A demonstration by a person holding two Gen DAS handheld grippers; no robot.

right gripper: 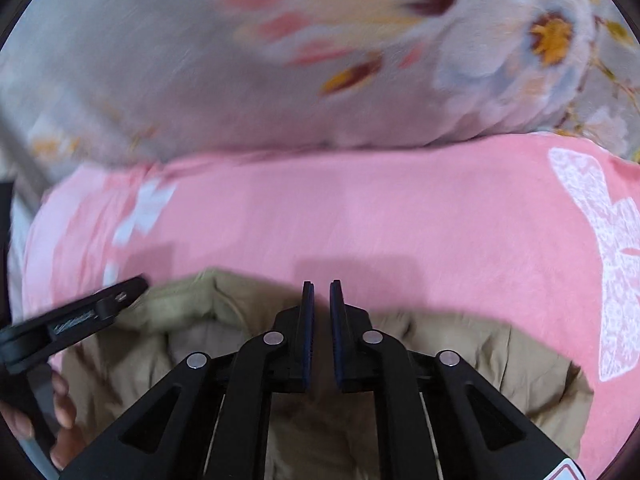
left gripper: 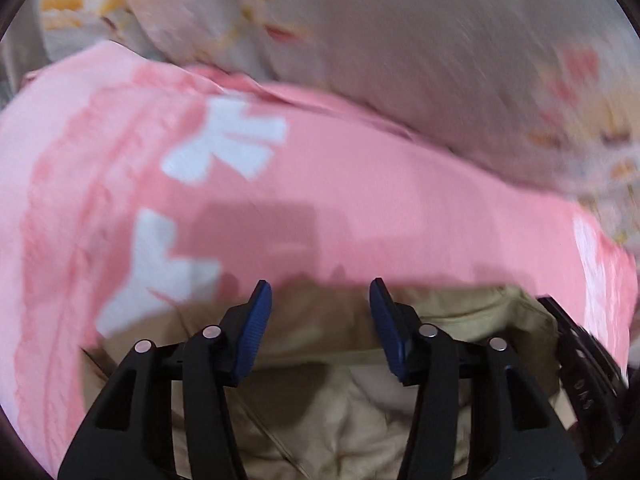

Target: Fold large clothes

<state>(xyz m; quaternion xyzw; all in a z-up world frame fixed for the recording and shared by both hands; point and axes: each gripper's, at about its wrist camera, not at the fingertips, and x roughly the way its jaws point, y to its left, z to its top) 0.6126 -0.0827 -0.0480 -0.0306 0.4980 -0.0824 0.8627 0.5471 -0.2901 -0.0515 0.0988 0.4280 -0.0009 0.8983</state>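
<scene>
In the left wrist view the left tongs sit at the lower centre of the frame with their blue pads spread wide apart and nothing between them; below and between the pads lies a crumpled khaki garment, filling the bottom centre of the frame; its upper edge rests on a pink sheet with white patterned shapes, which spans the middle of the frame from left to right; above the sheet, across the top of the frame, lies a grey floral blanket, blurred; at the lower right edge of this view a black part of the right tongs shows beside the garment.

In the right wrist view the right tongs stand at the lower centre with their pads drawn narrow, a thin gap left between them and no cloth seen in it; the khaki garment spreads beneath them across the bottom of the frame, bunched and creased; the left tongs enter from the lower left, their tip at the garment's upper left edge, though whether they touch it I cannot tell; fingers of the left hand show at the lower left edge; the pink sheet fills the middle band and the floral blanket the top.
</scene>
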